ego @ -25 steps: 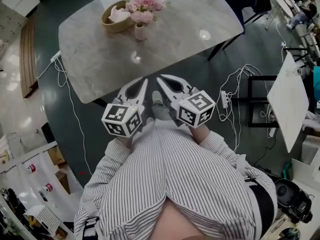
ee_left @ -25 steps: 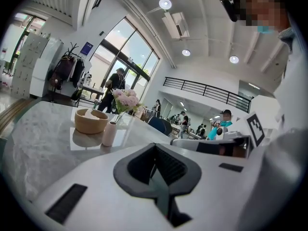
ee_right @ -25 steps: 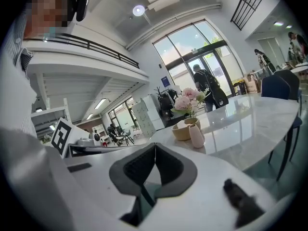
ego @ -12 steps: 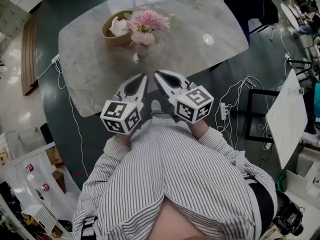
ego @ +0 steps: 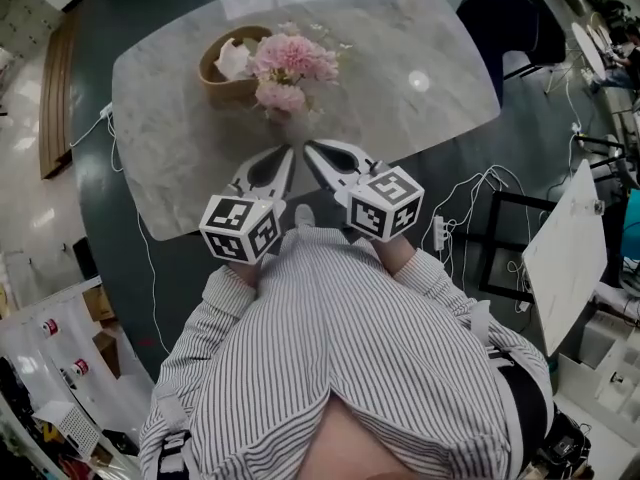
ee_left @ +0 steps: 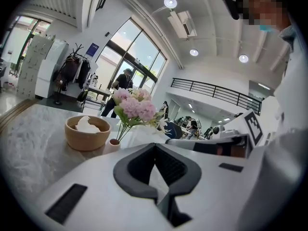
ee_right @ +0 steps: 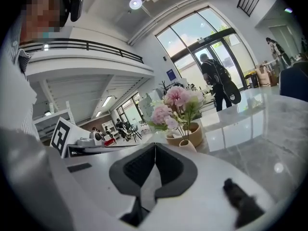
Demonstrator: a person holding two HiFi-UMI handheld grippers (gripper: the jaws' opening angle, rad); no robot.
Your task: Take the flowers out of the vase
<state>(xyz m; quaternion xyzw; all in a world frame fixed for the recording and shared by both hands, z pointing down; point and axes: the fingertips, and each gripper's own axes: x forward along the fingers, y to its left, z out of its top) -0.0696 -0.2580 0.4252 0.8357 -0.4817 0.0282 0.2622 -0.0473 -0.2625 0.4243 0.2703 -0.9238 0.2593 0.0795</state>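
The flowers (ego: pixel 290 60) look light and soft, with pink heads that would crush and thin stems that bend. My call is to pinch the bunched stems just above the lip of the vase (ee_left: pixel 113 145) and lift straight up, since that small vase could tip. The left claw (ego: pixel 286 154) and right claw (ego: pixel 310 150) are both empty with jaws pressed together, side by side over the near edge of the desk (ego: pixel 170 168). The bouquet stands ahead of both tips, slightly left of the left claw's line and slightly right of the right's, with a bowl (ego: pixel 222 73) just beside it.
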